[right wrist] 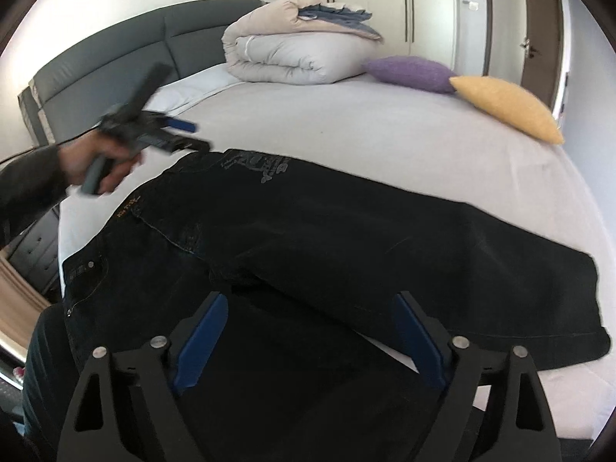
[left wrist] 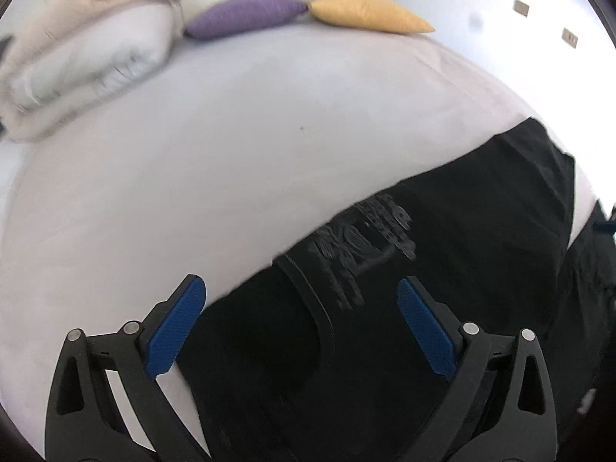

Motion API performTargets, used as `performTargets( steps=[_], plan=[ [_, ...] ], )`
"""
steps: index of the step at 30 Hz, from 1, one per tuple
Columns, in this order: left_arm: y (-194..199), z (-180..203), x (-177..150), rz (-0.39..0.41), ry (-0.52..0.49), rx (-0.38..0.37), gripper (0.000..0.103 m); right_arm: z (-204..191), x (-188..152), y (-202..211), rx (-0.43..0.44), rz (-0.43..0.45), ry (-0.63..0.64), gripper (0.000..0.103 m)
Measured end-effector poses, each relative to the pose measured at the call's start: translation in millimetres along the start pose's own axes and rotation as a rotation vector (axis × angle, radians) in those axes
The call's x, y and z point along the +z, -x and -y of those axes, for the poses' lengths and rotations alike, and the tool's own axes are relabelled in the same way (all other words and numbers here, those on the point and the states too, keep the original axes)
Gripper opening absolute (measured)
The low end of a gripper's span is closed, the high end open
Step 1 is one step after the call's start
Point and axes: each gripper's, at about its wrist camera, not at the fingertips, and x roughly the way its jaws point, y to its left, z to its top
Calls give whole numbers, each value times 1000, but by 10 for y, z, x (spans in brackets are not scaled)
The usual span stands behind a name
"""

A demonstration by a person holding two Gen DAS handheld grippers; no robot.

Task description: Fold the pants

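Note:
Black jeans [right wrist: 346,238] lie spread on the bed, waistband at the left and one leg reaching to the right. A grey print marks the back pocket [left wrist: 362,238]. My left gripper [left wrist: 300,308] is open and empty above the waist end of the jeans [left wrist: 442,231]. It also shows blurred in the right wrist view [right wrist: 184,134], held in a hand over the upper left corner of the jeans. My right gripper [right wrist: 308,331] is open and empty, low over the near leg by the bed's front edge.
The bed sheet [right wrist: 346,123] is pale grey. A folded duvet [right wrist: 292,50] sits at the head, with a purple cushion [right wrist: 408,69] and a yellow cushion [right wrist: 508,107] along the far side. A grey headboard [right wrist: 115,61] stands at the left. A wardrobe and door are behind.

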Motion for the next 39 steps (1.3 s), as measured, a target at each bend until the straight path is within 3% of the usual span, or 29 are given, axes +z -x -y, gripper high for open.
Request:
performTargets(
  steps=[6,8,12,14,17,25,29,39],
  plan=[
    [-556,-224,129,-119,-28,-80,97,99,-26,-249,55,-60,26,73],
    [-737,-277,162,-164,-28,-114,84,113,-26,-298,67,-66,32,72],
    [-911,-294,212,-170,-27,-142,60,113,41,-404,89,-74,36,65],
    [-918,-309,241,-157,-10,-140,28,107,90,-430,96,-74,40,62],
    [-911,-280,219,-119,-7,-98,11,74,225,-485,105,-65,53,59],
    [-467,196,-71,89,-73,34,7,-26,846,-722,74,-32,163,57],
    [-272,311,-259,158,-98,62,7,-156,1157,-977,35,-44,266,57],
    [85,334,-656,216,-127,61,7,-293,1456,-1587,-40,-149,429,57]
  ],
)
